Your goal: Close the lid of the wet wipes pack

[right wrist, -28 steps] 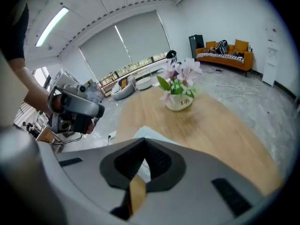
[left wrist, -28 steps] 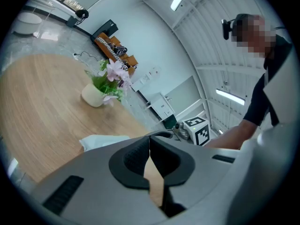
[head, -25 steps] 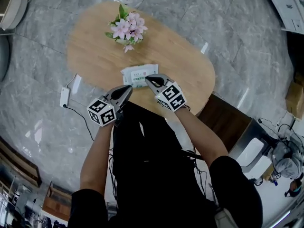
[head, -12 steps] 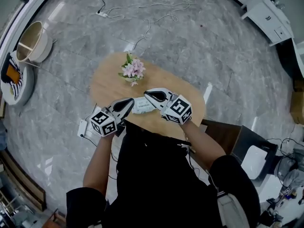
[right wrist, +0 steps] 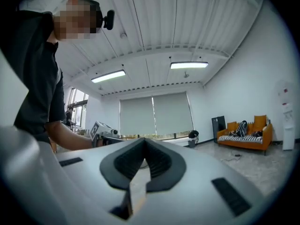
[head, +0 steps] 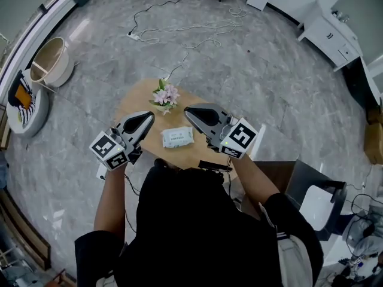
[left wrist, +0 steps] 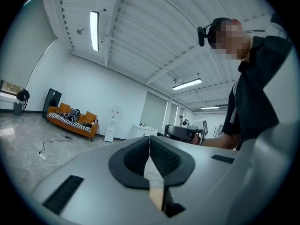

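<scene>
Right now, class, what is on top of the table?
A wipes pack lies near the middle, with pink flowers beyond it. The near edge of the table is covered by the person, so anything there is hidden.

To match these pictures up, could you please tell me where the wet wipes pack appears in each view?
Head view: wet wipes pack centre, on the wooden table just below the pink flowers.
Left gripper view: not in it.
Right gripper view: not in it.
Shared landmark: the orange sofa, left in the left gripper view, right in the right gripper view.
</scene>
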{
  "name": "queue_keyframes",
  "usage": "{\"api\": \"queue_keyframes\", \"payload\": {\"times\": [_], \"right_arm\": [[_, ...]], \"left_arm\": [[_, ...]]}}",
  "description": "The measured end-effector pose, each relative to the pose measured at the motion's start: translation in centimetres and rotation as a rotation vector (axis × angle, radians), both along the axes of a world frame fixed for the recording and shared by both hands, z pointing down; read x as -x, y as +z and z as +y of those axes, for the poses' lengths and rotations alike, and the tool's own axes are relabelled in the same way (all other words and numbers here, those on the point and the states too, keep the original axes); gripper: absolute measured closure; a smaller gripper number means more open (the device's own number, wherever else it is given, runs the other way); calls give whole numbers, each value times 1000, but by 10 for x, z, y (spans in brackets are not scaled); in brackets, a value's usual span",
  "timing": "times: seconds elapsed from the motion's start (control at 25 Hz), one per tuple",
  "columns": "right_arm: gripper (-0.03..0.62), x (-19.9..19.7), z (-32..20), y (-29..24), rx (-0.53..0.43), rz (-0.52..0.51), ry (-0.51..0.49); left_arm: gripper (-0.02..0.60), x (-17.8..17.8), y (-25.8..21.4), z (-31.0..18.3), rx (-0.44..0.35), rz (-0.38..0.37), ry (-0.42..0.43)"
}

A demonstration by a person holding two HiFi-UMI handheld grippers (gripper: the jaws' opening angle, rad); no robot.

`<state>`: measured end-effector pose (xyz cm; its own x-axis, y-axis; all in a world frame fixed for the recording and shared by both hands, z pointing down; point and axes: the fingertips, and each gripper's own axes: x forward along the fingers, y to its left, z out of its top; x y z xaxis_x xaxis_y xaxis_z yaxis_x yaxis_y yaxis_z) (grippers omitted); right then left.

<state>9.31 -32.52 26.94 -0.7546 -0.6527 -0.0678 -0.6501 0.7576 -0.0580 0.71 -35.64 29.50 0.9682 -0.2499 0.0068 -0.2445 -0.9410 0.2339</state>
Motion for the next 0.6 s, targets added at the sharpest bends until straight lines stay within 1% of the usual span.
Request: {"api": "queue_keyframes", "payload": {"times": [0.12, 0.24, 0.44, 0.6], "right_arm": [[583, 0, 13, 0, 2, -18, 0], [583, 10, 28, 0, 11, -33, -3], [583, 29, 67, 1, 40, -50, 4], [583, 52, 104, 1, 58, -50, 24]], "left_arm": [[565, 0, -14, 17, -24, 29, 24], [565, 3, -15, 36, -34, 37, 69], [565, 14, 0, 77, 7, 49, 107], [565, 38, 6, 115, 29, 57, 111]]}}
